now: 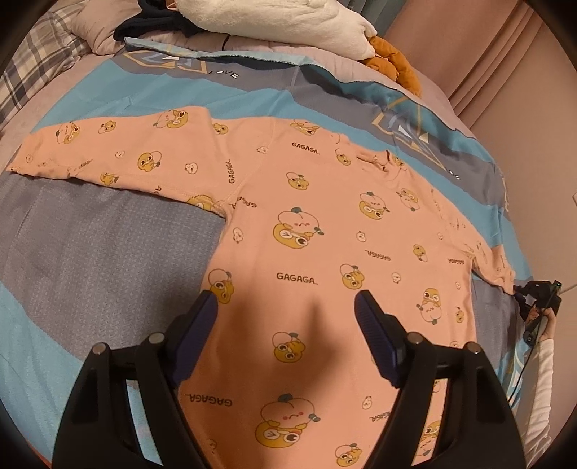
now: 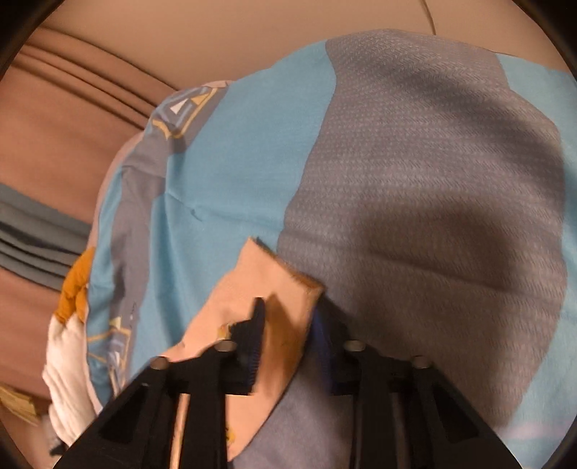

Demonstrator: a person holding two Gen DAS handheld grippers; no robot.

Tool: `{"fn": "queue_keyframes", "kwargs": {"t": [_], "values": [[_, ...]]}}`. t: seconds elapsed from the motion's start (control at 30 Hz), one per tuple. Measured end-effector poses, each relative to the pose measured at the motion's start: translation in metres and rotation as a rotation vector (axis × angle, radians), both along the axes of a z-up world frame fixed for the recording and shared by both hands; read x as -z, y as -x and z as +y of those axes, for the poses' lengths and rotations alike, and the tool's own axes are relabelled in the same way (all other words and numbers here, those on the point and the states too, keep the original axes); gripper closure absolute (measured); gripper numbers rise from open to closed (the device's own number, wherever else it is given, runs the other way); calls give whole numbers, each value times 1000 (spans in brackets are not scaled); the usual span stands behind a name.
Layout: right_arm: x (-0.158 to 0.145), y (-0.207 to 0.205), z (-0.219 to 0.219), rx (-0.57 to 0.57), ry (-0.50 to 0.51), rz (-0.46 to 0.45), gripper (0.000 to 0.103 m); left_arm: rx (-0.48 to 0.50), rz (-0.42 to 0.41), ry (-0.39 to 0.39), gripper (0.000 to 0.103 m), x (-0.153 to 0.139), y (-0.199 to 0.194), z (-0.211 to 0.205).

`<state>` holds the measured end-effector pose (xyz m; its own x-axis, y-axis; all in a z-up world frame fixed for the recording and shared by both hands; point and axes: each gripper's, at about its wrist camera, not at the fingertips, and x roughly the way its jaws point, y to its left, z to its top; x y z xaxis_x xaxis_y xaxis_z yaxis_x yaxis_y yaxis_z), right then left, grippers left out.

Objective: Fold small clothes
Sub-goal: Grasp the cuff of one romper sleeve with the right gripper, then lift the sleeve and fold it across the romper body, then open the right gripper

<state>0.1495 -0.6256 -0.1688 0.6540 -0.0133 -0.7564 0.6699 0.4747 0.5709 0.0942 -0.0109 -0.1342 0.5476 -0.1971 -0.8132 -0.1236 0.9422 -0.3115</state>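
Observation:
A pink long-sleeved shirt [image 1: 324,202] printed with yellow cartoon figures and "GAGAGA" lies spread flat on the blue and grey bed cover [image 1: 108,252]. One sleeve [image 1: 108,151] stretches out to the left. My left gripper [image 1: 286,303] hovers open over the shirt's lower body, with nothing between its fingers. At the right edge, my right gripper [image 1: 523,294] sits at the end of the other sleeve. In the right wrist view the pink cuff [image 2: 259,274] lies between the fingers of the right gripper [image 2: 288,314], which is shut on it.
A white fleece blanket [image 1: 288,21], dark clothes [image 1: 151,21] and an orange plush toy [image 1: 393,61] are piled at the bed's far end. A plaid pillow [image 1: 29,72] lies far left. A person's hand in a white sleeve [image 1: 541,378] holds the right gripper.

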Motion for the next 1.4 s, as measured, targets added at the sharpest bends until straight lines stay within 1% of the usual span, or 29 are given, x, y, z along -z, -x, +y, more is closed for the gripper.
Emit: {"fn": "queue_keyframes", "kwargs": {"t": [0.07,0.13,0.23,0.37,0.4,0.6,0.7,0.8,1.03,1.1,1.23,1.4], "values": [[-3,-1,2,-13,20,8,95,5,-5,-8,25,-2,-1,0],[-17,0,4,-18,82,6,97,7,-14,-26,25,-7,-3,-1],[-50,3,10,-28,186,-16,97,7,-34,-40,25,-14,-5,0],[-98,-2,30,-85,300,-73,97,4,-52,-45,25,-23,-6,2],[-116,-3,39,-109,339,-99,97,-1,-52,-47,25,-25,-5,3],[-184,-18,94,-247,448,-244,97,-27,-63,-53,25,-35,0,11],[-206,-26,128,-325,497,-286,97,-38,-66,-52,25,-39,2,15],[-221,-31,163,-409,547,-316,97,-45,-67,-60,25,-41,5,19],[-234,-38,223,-583,550,-380,97,-67,-81,-61,25,-47,13,28],[-237,-37,242,-631,574,-391,97,-77,-83,-54,25,-48,14,32],[-233,-34,277,-724,638,-399,97,-93,-84,-56,25,-50,16,38],[-222,-34,308,-814,639,-397,97,-109,-87,-55,25,-52,19,44]]}}
